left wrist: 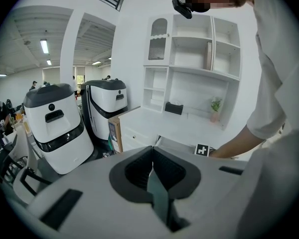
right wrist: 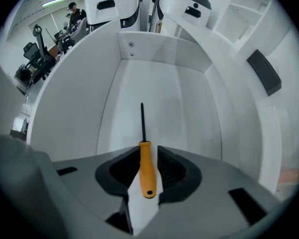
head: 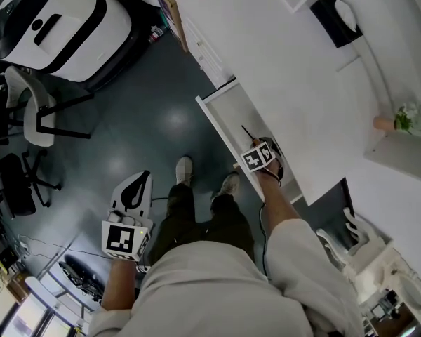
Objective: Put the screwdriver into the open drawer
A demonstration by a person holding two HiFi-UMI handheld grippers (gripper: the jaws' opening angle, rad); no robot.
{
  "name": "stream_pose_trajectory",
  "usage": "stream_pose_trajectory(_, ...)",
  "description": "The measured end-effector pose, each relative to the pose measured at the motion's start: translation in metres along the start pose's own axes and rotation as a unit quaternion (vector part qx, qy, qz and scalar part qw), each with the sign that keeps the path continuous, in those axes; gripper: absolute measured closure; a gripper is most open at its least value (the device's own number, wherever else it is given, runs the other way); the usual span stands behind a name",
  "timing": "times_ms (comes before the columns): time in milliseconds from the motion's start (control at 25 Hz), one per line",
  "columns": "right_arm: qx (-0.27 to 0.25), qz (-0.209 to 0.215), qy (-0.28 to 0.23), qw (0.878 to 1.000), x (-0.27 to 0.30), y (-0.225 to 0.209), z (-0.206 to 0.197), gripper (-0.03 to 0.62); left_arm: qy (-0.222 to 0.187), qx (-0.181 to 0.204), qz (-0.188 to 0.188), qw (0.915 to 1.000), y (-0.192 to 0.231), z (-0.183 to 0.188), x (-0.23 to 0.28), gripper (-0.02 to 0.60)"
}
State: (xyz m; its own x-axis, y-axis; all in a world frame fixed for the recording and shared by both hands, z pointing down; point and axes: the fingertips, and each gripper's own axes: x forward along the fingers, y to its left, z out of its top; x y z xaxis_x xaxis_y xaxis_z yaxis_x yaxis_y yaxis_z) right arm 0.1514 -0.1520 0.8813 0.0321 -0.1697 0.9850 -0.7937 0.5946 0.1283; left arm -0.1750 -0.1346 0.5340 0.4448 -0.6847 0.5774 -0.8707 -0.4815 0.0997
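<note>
The screwdriver (right wrist: 147,168) has an orange handle and a thin black shaft. It lies inside the open white drawer (right wrist: 159,88), its shaft pointing toward the drawer's back wall. My right gripper (right wrist: 148,152) points straight down into the drawer with its jaws apart either side of the handle, a thin gap showing beside it. From the head view the right gripper (head: 261,156) hangs over the drawer (head: 217,125), with the black shaft (head: 247,132) poking out beyond it. My left gripper (head: 130,220) is held low at the left, away from the desk, pads (left wrist: 152,161) together with nothing between them.
The white desk top (head: 288,69) carries a black box (head: 337,20) and a small potted plant (head: 405,118). A cardboard box (head: 167,5) stands by the desk's end. White machines (head: 56,20) and chairs (head: 35,111) stand on the dark floor at the left. My feet (head: 184,169) are near the drawer.
</note>
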Motion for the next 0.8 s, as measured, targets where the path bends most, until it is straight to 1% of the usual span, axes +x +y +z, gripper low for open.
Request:
stream_pose_trajectory(200, 0.008, -0.003, -0.034, 0.999, -0.026, 0.001, 0.009, 0.494, -0.015, 0.006, -0.008, 0.9998, -0.006, 0.010, 0.000, 0.577)
stream_pose_trajectory(320, 0.024, 0.001, -0.064, 0.998, -0.048, 0.004, 0.016, 0.503, -0.027, 0.012, -0.017, 0.9994, -0.011, 0.019, 0.001, 0.577)
stream_pose_trajectory(400, 0.034, 0.005, -0.092, 0.995, -0.066, 0.005, 0.022, 0.524, -0.035, 0.016, -0.025, 0.9989, -0.017, 0.026, 0.002, 0.577)
stream_pose_trajectory(600, 0.084, 0.002, -0.173, 0.981, -0.121, -0.004, 0.033, 0.556, -0.055, 0.033, -0.048, 0.9968, -0.035, 0.047, 0.007, 0.577)
stream_pose_trajectory(800, 0.124, -0.009, -0.232, 0.965, -0.171, -0.019, 0.028, 0.574, -0.073, 0.049, -0.074, 0.9933, -0.059, 0.065, 0.015, 0.577)
